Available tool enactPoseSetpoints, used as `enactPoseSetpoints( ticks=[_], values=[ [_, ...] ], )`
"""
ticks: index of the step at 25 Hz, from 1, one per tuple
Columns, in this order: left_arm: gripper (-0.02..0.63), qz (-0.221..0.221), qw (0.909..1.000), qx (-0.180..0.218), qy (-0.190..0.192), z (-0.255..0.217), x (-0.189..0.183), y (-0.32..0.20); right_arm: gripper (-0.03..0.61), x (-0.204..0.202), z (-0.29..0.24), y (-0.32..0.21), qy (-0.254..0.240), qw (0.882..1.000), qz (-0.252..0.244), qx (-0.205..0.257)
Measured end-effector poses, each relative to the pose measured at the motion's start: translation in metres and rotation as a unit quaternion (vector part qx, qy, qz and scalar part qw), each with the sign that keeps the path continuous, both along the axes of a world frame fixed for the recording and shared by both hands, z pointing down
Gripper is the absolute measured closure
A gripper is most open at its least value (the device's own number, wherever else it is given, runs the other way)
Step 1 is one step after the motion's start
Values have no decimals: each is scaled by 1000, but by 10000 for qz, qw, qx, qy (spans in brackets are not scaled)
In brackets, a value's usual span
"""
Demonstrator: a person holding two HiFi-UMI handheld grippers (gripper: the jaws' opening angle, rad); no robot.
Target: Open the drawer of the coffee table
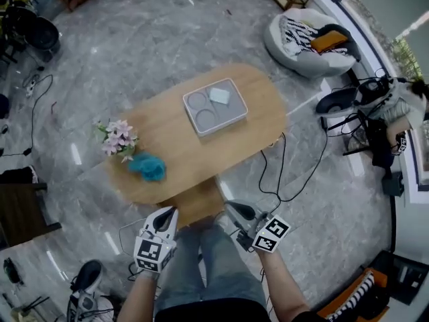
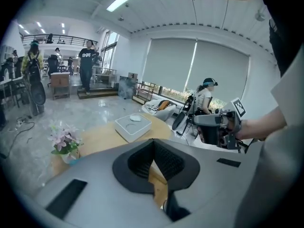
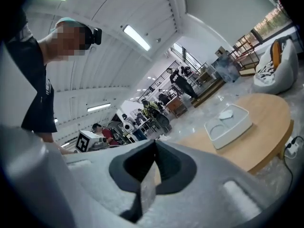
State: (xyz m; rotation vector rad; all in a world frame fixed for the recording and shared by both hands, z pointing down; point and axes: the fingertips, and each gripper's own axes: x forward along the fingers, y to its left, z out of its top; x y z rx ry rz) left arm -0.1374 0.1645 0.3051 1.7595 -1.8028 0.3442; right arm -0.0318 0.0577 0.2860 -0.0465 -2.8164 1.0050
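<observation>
Table (image 1: 175, 139) beyond left tongs (image 1: 170, 211), right tongs (image 1: 228, 206)

The left gripper (image 1: 169, 211) and the right gripper (image 1: 228, 206) are wearing pale grey shells with black-and-white square markers. Ahead of their tips, the coffee table (image 1: 194, 146) is showing a light honey wood. Farther ahead, the tray (image 1: 214, 106) is looking greyish white. Ahead-left of the left gripper, pink flowers (image 1: 118, 137) are showing beside a turquoise tuft (image 1: 147, 168). The floor (image 1: 134, 39) is showing grey veined marble.
</observation>
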Motion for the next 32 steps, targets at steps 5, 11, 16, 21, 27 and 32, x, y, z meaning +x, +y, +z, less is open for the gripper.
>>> enactPoseSetpoints(
  ticks=[5,11,16,21,27,32],
  values=[
    [600,-14,9993,363,-90,-58,-12,-7,581,-28,-58,4,-25,9983,-160,558],
    [600,-4,9986,521,-2,-139,-3,-5,581,-34,-133,23,42,9957,-296,880],
    [600,-24,9956,897,-273,-194,-14,-10,581,-51,-207,21,-247,9912,-292,1267],
    [600,-246,9907,1172,-649,-259,-30,-1,581,-49,-273,26,-469,9840,-263,1698],
    [600,-281,9788,1751,-1027,-321,-31,9,581,-41,-330,30,-594,9766,-170,2058],
    [600,-399,9729,2054,-984,-356,-26,15,581,-33,-364,40,-727,9728,-100,2197]
  ],
)
